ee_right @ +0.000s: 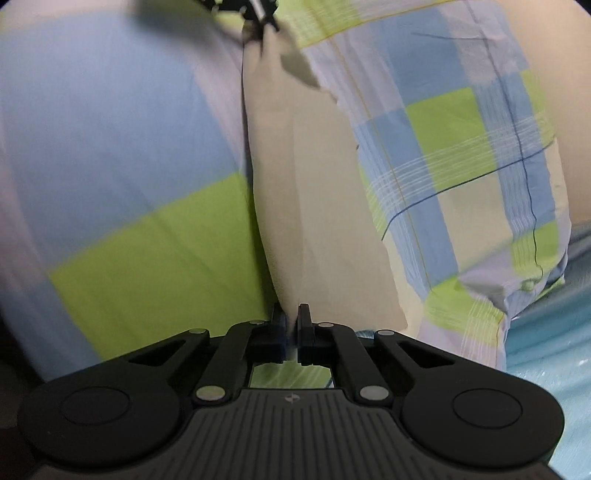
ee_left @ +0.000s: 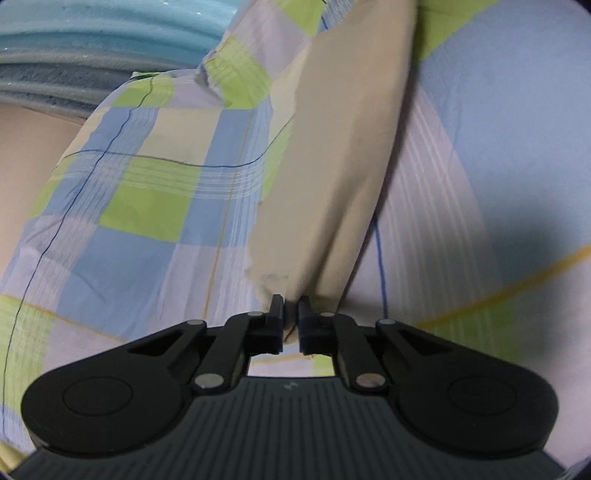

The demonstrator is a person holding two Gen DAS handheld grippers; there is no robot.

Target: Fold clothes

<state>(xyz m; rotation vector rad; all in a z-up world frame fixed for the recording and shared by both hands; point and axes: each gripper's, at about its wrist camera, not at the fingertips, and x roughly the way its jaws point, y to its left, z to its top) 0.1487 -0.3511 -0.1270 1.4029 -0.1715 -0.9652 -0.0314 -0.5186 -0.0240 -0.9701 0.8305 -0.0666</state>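
1. In the left wrist view the left tool (ee_left: 291,301) sits at 6 o'clock, its black fingers (ee_left: 275,306) drawn together and clamped on the near end of a beige cloth (ee_left: 332,166).
2. From that grip the beige cloth runs away towards 12 o'clock as a long, smooth, folded strip, its lower left edge slightly frayed-looking and blurred.
3. The strip lies on a checked bedsheet (ee_left: 147,206) of blue, lime green, lilac and cream squares, which fills the view at 9 o'clock and at 3 o'clock.
4. Far off at 10 to 11 o'clock, past the sheet's rumpled edge, a turquoise ribbed surface (ee_left: 103,33) shows; what it is cannot be told.
5. In the right wrist view the right tool (ee_right: 291,314) is at 6 o'clock, fingers (ee_right: 303,317) likewise together and pinched on the other end of the beige cloth (ee_right: 317,206).
6. The cloth again stretches towards 12 o'clock, narrowing, with the checked bedsheet (ee_right: 461,155) at 2 to 4 o'clock and at 8 to 10 o'clock.
7. At 12 o'clock, at the far end of the strip, the left tool (ee_right: 264,20) appears small and blurred, touching the cloth's tip.
8. At 4 o'clock the turquoise ribbed surface (ee_right: 546,332) lies beyond the sheet's corner.
9. No container shows in either view.
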